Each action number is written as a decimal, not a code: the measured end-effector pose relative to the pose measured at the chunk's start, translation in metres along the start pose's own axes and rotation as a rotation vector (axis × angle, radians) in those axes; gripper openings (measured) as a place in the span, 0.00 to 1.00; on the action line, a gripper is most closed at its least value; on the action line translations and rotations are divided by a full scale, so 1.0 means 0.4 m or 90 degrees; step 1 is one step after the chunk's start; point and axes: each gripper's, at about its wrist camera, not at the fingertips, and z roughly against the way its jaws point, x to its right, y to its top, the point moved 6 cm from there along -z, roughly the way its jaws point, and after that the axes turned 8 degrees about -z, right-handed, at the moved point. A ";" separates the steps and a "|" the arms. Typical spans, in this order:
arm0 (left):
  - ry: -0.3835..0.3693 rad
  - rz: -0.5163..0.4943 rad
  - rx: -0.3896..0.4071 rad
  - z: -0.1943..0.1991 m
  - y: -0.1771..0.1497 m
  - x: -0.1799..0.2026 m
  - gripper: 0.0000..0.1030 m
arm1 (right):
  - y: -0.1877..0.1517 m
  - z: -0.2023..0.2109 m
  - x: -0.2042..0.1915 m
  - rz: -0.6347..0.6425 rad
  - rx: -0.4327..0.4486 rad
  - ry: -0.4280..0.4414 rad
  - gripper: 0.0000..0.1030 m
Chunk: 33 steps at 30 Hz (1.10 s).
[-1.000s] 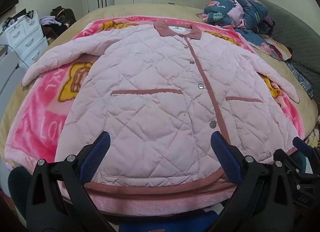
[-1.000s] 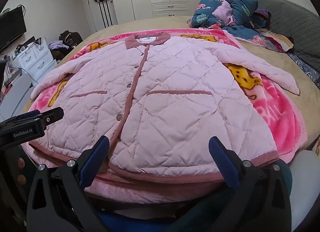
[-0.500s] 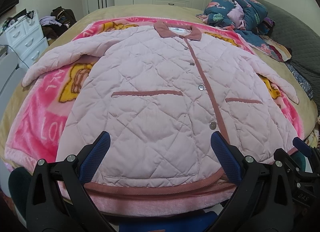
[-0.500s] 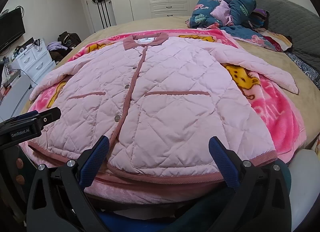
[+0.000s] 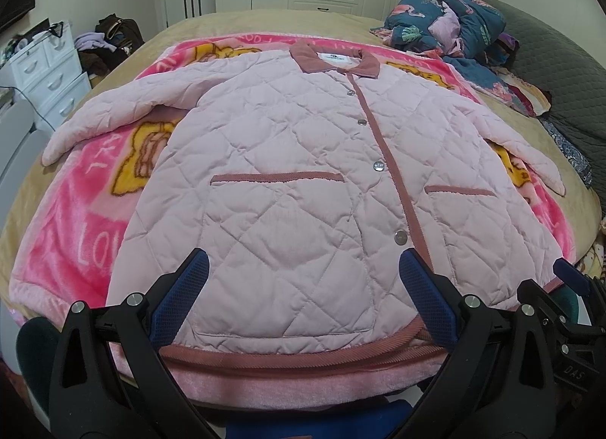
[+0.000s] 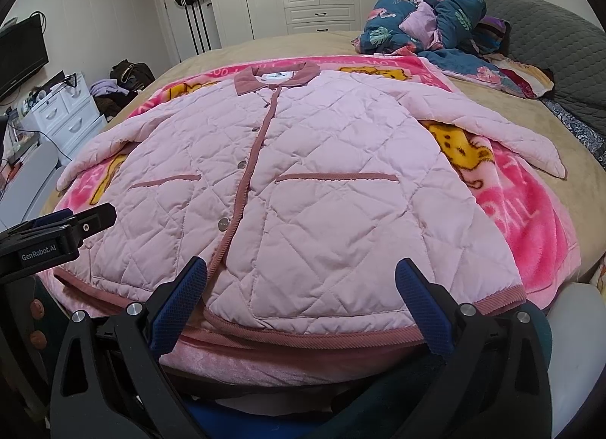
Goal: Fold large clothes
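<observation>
While both tools hover at bed edge, quilted pink jacket lies flat, front up, buttoned, on pink blanket, sleeves spread outward. Left gripper: fingers spread wide, nothing held; jacket hem directly ahead of and between tips, left pocket beyond. Right gripper: fingers spread wide, nothing held; hem between tips, right pocket ahead, button placket just beyond left finger. Collar at far end. Heap of bedding far beyond right finger.
</observation>
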 end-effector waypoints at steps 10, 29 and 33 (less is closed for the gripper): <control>-0.001 0.000 0.001 0.002 0.000 -0.001 0.91 | 0.002 0.000 -0.001 -0.001 0.000 0.000 0.96; -0.008 0.001 -0.007 -0.008 0.020 -0.006 0.91 | 0.017 -0.002 -0.010 -0.008 -0.007 -0.003 0.96; -0.020 0.010 -0.004 -0.013 0.045 -0.011 0.91 | 0.040 -0.002 -0.014 -0.010 -0.008 -0.002 0.96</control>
